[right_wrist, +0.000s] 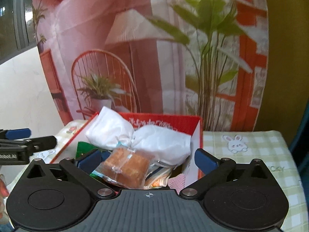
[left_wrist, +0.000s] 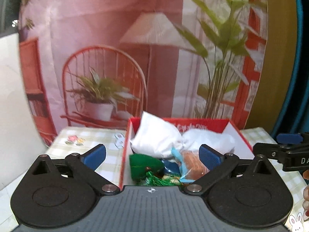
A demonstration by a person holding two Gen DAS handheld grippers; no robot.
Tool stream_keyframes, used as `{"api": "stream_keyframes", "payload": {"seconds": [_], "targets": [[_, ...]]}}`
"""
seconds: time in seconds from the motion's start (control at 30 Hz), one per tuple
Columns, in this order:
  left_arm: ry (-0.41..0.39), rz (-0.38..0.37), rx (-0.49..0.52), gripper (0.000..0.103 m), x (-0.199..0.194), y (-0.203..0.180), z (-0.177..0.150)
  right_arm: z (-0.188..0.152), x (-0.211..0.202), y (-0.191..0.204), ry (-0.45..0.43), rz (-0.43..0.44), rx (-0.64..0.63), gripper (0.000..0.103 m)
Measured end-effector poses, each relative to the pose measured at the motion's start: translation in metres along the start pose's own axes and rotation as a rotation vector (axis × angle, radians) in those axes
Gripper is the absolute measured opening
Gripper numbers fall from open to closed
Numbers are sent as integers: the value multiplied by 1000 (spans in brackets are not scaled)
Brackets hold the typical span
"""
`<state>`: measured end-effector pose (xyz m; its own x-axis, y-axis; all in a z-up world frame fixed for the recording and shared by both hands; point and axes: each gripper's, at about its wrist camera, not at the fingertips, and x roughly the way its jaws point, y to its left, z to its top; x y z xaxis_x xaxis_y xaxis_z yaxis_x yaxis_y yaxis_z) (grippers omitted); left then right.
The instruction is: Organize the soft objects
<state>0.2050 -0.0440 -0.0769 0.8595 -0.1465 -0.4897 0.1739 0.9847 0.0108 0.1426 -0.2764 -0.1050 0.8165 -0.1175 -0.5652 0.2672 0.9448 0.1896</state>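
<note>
A red box [left_wrist: 208, 125] with white inner walls sits on the table, also in the right wrist view [right_wrist: 199, 133]. It holds a white cloth bundle [left_wrist: 156, 137] [right_wrist: 154, 139], a green pouch with tassel [left_wrist: 144, 165], and a clear bag of orange sponge [left_wrist: 193, 163] [right_wrist: 127, 164]. My left gripper [left_wrist: 151, 154] is open and empty, just before the box's near edge. My right gripper [right_wrist: 147, 161] is open and empty, fingers either side of the sponge bag. The right gripper also shows at the right edge of the left wrist view [left_wrist: 285, 145].
A green checked tablecloth with bunny prints [right_wrist: 241, 147] covers the table on both sides of the box. A printed backdrop of a chair, lamp and plants [left_wrist: 135, 58] hangs close behind. A pink knit item [right_wrist: 176, 180] lies in the box's near corner.
</note>
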Motion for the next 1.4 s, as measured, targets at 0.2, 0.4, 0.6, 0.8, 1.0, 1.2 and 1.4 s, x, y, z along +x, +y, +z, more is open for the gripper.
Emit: {"api": "stream_keyframes", "payload": {"seconds": [0.2,0.4,0.6,0.8,1.0,1.2,1.4], "targets": [[-95,16,76,103,-46,-9,21,14,-44,7,-66,-1,-3,103],[-175,14,61,103,-95,-14,39,29,-96,24,-161,-35,-31,103],[-222,38,32,103,-145,-18,47,41,-146,37,-244,-106,-26,103],[-254,34,-4,103,-184,-10,44,42,-187,49,-302,-131,-33,103],[-266,85,20,103,-203,-10,38,34,-207,63,-312,-138,-41,103],[-269,100,-4,103,-208,-6,36,28,-214,68,-311,-154,-48,103],[-278,112,-24,103,-207,-2,37,28,-216,61,-311,-154,-28,103]]}}
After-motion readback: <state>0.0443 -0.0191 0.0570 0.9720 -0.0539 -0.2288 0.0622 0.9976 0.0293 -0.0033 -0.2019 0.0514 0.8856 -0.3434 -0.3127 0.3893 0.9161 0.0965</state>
